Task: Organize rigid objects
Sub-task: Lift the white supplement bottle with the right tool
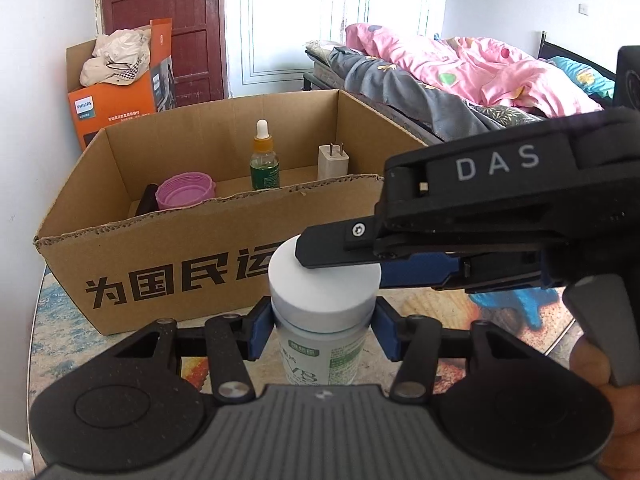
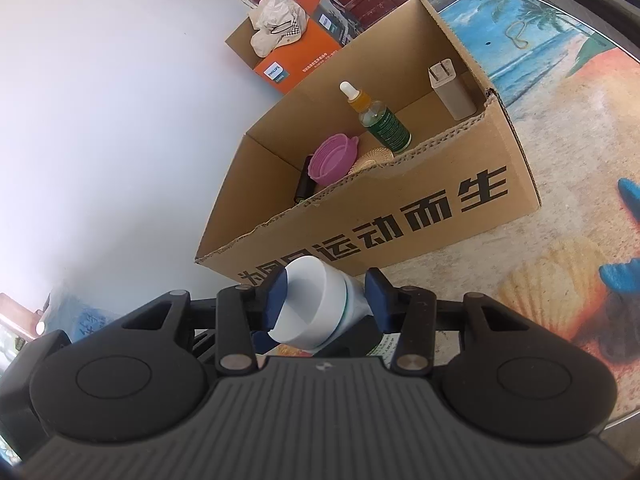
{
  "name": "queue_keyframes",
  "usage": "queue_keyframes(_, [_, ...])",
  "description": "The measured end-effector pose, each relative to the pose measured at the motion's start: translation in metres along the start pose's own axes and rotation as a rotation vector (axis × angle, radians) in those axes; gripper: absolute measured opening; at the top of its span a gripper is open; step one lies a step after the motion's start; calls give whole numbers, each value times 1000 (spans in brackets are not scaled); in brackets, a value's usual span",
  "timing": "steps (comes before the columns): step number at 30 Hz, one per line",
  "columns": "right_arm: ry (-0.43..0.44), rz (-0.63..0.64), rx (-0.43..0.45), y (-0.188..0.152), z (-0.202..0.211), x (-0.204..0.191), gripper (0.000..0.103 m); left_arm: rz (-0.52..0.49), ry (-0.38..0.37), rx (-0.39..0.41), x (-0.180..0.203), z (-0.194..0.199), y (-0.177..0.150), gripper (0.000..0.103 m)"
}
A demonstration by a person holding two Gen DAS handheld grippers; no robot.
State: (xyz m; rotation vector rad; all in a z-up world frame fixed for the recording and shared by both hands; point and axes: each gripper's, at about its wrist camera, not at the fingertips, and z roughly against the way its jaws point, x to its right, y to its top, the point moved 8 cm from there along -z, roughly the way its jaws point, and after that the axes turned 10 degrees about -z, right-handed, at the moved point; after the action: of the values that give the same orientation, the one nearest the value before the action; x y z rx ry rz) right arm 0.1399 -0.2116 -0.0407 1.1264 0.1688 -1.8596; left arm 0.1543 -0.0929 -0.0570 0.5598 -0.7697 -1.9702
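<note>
— Where's the white-capped plastic bottle with the green label (image 1: 320, 320) just now?

— Upright over the beach-print table top (image 1: 432, 304), just in front of the open brown cardboard box with black lettering (image 1: 168, 276). The left gripper (image 1: 320, 326) has its blue pads (image 1: 260, 330) pressed on the neck, right under the cap.

— And the other one?

— The right gripper (image 2: 326, 298) comes in from the side at the cap. Its left pad (image 2: 276, 300) touches the cap; the right one seems to stand a little off, so I can't tell if it's really holding.

— What's in the box?

— A green glass dropper bottle with a white bulb (image 1: 264, 156) standing upright, a white wall charger with two prongs (image 1: 333, 161) to its right, a purple ribbed collapsible cup (image 1: 185, 195) to the left, a dark thing beside that
</note>
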Motion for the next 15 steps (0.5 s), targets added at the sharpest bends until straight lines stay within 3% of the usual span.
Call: queue_keyframes(15, [-5,0,4,-2,-1,0,44,5,4,-7,4,2,-1,54])
